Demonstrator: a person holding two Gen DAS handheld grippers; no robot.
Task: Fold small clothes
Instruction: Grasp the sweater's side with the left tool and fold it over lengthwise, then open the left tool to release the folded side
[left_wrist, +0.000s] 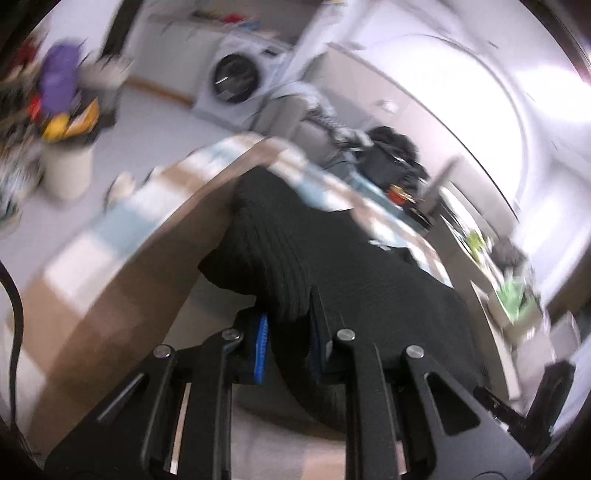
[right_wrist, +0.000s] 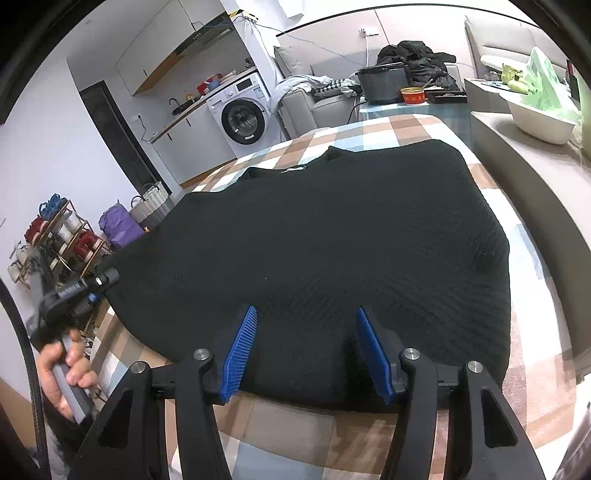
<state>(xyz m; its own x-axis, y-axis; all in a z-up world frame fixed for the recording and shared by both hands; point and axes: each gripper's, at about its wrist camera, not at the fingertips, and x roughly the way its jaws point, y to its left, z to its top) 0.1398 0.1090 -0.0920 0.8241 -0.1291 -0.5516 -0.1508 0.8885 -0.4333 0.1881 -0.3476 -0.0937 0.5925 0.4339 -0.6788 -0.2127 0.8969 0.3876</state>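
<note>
A black knit sweater (right_wrist: 314, 240) lies spread flat on a table with a checked cloth (right_wrist: 288, 424), its neck toward the far side. My right gripper (right_wrist: 306, 317) stands open just over the near hem, and its blue pads (right_wrist: 240, 350) touch nothing. At the sweater's left edge a hand (right_wrist: 70, 369) holds my left gripper (right_wrist: 105, 277). In the blurred left wrist view the left gripper (left_wrist: 288, 314) is shut on a ribbed fold of the sweater (left_wrist: 351, 266), lifted off the table edge.
A black pot (right_wrist: 382, 86) and a red bowl (right_wrist: 412, 96) stand beyond the table's far end. To the right, a white bowl (right_wrist: 539, 118) sits on a ledge. A washing machine (right_wrist: 243, 118), a rack (right_wrist: 55, 236) and a purple bag (right_wrist: 120, 227) are to the left.
</note>
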